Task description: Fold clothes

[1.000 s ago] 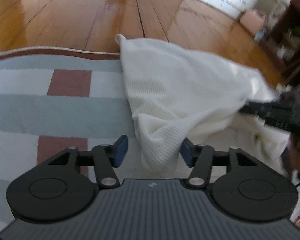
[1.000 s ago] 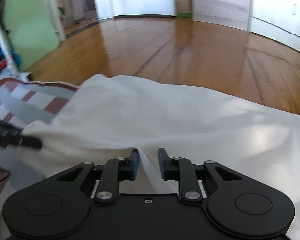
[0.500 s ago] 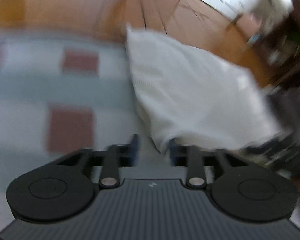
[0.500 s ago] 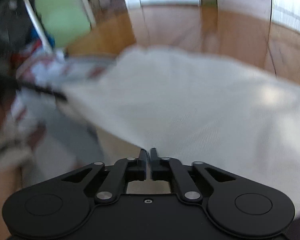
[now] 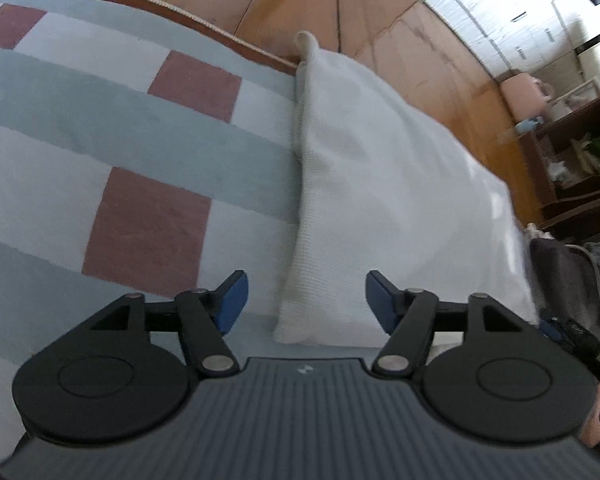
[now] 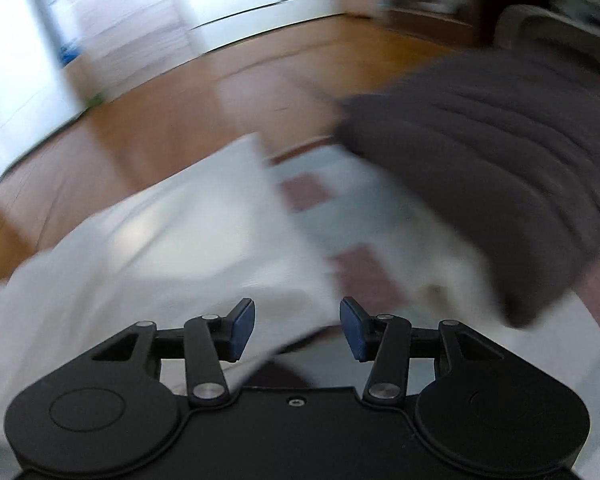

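In the left wrist view the left gripper [image 5: 306, 300] stands wide, its blue pads [image 5: 230, 300] spread well apart and holding nothing; the near corner of the white garment [image 5: 380, 184] lies between them, touching neither pad; the garment is a long folded shape of white knit lying on the rug [image 5: 100, 140], a flat weave of grey-blue and white bands with dull red squares; its left fold line runs straight away from the gripper toward the rug's far edge, where a small tip of cloth pokes over the brown border onto the wooden floor [image 5: 360, 12]; its right side lies near the rug's right edge, close to a dark bag [image 5: 568, 276]; farther off on the floor stand a pink container [image 5: 522, 94] and a dark wooden shelf unit [image 5: 580, 160]. In the right wrist view, which is blurred by motion, the right gripper [image 6: 297, 328] is likewise wide and empty; the white garment [image 6: 160, 248] spreads over the left part of the rug [image 6: 380, 216], with a loose edge passing under the left pad [image 6: 242, 326], though contact cannot be judged; a dark grey quilted cover [image 6: 500, 160] lies over the rug's far right corner; wooden floor [image 6: 204, 104] runs beyond.
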`<state>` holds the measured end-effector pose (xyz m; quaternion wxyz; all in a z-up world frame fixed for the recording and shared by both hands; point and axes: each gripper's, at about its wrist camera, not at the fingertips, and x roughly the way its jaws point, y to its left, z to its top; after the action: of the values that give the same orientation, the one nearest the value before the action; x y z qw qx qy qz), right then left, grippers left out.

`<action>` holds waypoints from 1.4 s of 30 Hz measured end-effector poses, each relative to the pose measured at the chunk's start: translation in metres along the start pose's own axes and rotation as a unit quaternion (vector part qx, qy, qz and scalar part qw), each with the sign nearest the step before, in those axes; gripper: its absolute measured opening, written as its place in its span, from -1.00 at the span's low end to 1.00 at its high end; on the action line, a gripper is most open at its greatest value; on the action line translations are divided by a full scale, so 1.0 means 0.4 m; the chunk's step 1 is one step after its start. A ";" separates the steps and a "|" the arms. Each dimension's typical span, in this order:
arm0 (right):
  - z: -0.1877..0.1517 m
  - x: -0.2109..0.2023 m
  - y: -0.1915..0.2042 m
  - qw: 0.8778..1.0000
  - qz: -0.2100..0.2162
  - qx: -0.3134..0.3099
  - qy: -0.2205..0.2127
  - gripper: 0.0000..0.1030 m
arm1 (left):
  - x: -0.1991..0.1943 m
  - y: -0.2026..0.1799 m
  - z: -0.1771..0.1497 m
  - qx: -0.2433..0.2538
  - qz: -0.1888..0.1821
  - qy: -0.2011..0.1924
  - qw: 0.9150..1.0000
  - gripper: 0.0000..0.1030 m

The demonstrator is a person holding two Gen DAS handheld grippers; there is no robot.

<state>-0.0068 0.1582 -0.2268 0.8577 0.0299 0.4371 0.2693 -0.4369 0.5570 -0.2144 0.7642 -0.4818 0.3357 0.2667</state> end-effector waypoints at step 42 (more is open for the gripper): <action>-0.036 0.166 -0.041 0.977 0.151 0.153 0.008 0.29 | 0.215 -0.489 -0.126 0.231 -0.006 0.071 0.970 -0.49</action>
<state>0.0208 0.1738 -0.2889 0.7891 0.2244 0.4700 0.3257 -0.2522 0.4412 -0.1872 0.8304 -0.3121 0.4389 0.1429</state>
